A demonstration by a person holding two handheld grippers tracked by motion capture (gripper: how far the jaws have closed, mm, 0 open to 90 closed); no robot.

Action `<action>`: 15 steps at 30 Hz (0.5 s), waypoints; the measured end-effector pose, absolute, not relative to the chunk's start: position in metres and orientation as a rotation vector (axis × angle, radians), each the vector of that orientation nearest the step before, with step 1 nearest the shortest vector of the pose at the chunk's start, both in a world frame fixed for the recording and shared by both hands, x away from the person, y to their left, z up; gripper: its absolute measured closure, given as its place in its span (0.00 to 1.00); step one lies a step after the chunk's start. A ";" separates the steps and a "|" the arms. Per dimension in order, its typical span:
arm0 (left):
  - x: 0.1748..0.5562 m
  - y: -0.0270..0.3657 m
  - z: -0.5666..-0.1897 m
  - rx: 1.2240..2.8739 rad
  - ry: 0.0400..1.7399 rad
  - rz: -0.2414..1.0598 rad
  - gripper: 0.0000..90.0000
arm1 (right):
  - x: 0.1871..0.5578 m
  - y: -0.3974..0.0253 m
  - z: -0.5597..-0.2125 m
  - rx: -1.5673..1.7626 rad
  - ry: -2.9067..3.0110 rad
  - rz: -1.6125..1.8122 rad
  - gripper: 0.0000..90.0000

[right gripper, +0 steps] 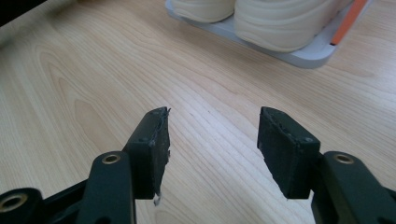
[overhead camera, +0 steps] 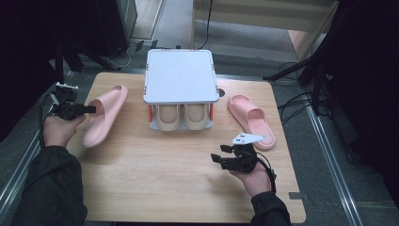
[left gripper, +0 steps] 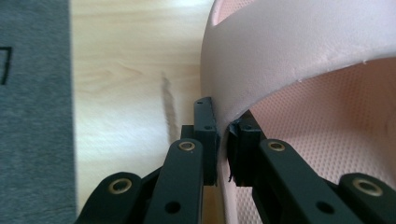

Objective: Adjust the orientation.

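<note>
A pink slipper [overhead camera: 104, 115] lies tilted at the table's left, and my left gripper [overhead camera: 89, 109] is shut on the edge of its strap. In the left gripper view the jaws pinch the pink slipper [left gripper: 299, 51] wall, gripper [left gripper: 223, 140] closed on it. A second pink slipper [overhead camera: 251, 120] lies flat at the right. My right gripper [overhead camera: 219, 157] hovers open over the front of the table, with nothing between its fingers [right gripper: 212, 140]. A two-tier white shoe rack [overhead camera: 180, 75] stands at the back centre with a beige pair [overhead camera: 182, 117] on its lower shelf.
The wooden table [overhead camera: 164, 179] has bare room in front of the rack. Grey floor and dark stands surround it. In the right gripper view the beige shoes [right gripper: 275, 23] and the rack's base [right gripper: 303, 56] lie ahead.
</note>
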State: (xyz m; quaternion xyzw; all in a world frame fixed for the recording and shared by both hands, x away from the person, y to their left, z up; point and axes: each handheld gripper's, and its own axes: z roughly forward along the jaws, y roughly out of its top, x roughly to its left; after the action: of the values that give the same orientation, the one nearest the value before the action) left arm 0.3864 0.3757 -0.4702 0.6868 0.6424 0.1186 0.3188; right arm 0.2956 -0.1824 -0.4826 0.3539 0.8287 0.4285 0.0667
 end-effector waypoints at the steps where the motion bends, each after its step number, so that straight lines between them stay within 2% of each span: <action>1: 0.386 0.376 -0.470 1.806 1.689 0.312 0.93 | 0.297 -0.181 -0.483 1.059 2.501 1.298 0.49; 15: 0.337 0.352 -0.458 1.836 1.603 0.246 0.93 | 0.307 -0.166 -0.478 0.999 2.540 1.338 0.50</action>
State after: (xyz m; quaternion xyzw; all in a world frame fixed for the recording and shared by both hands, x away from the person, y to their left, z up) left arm 0.3373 0.3522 -0.4579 0.7052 0.6155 0.0945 0.3390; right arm 0.3072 -0.1656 -0.4784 0.3282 0.8345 0.4396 0.0508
